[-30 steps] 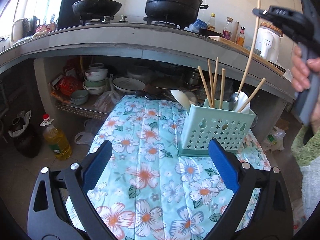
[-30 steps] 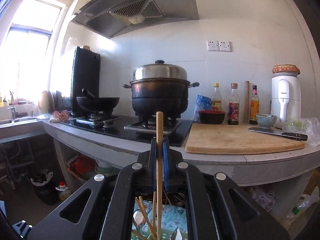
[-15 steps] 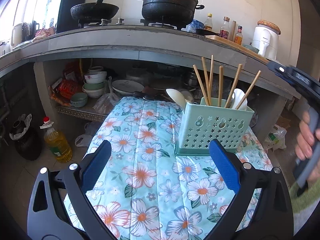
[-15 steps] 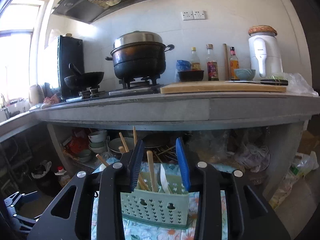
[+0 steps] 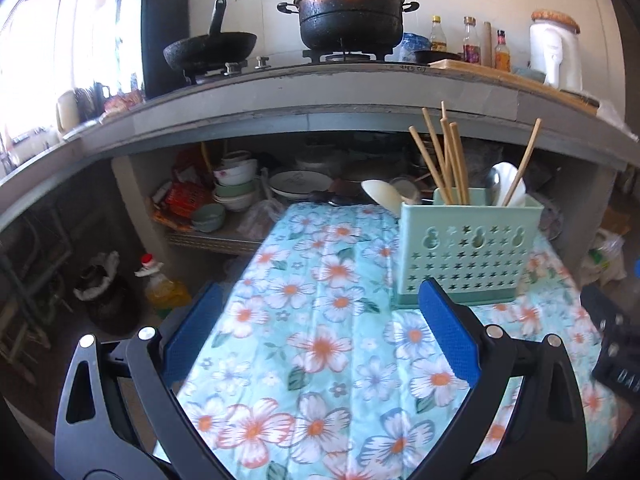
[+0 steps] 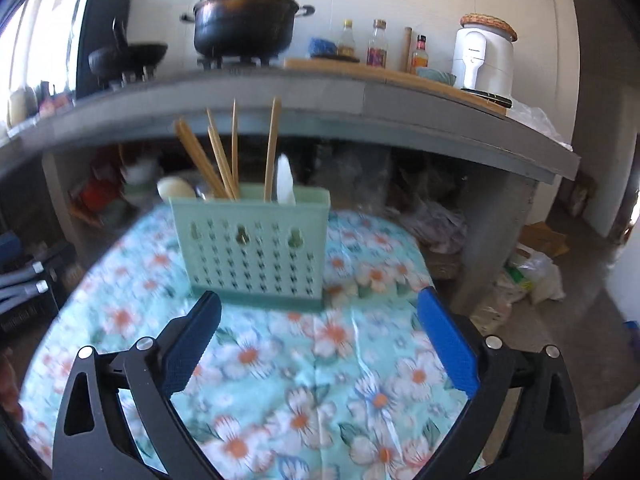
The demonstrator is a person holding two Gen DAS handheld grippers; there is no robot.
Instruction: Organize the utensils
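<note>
Right wrist: opening empty right gripper (image 6: 318, 340) short of caddy (image 6: 250, 246); chopsticks (image 6: 224, 156) ahead looking light, stiff, slippery, best pinched mid-shaft.

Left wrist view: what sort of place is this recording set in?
A home kitchen, most likely: a lidded pot and wok on a gas stove, stacked bowls under the counter, sauce bottles by the wall.

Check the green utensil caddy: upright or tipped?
Upright. The green utensil caddy stands flat on the floral tablecloth, chopsticks and white spoons sticking up out of its top.
</note>
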